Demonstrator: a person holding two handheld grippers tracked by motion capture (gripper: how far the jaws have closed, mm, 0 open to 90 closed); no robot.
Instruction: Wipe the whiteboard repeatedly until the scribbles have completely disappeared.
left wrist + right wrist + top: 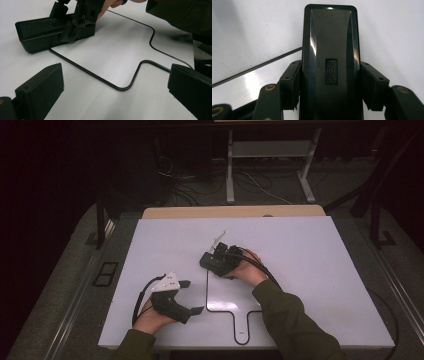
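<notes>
I have the right gripper (216,261) clamped on a black stapler-like block marked "deli" (329,62), one jaw on each long side. It sits on the white table (310,270) at the upper left corner of a black-outlined paddle shape (235,306). My left gripper (187,296) rests near the table's front edge, jaws spread wide with nothing between them, just left of the outline.

White table (320,270), black outline marking (207,290), cables on floor (200,187), metal stand legs (230,175)
</notes>
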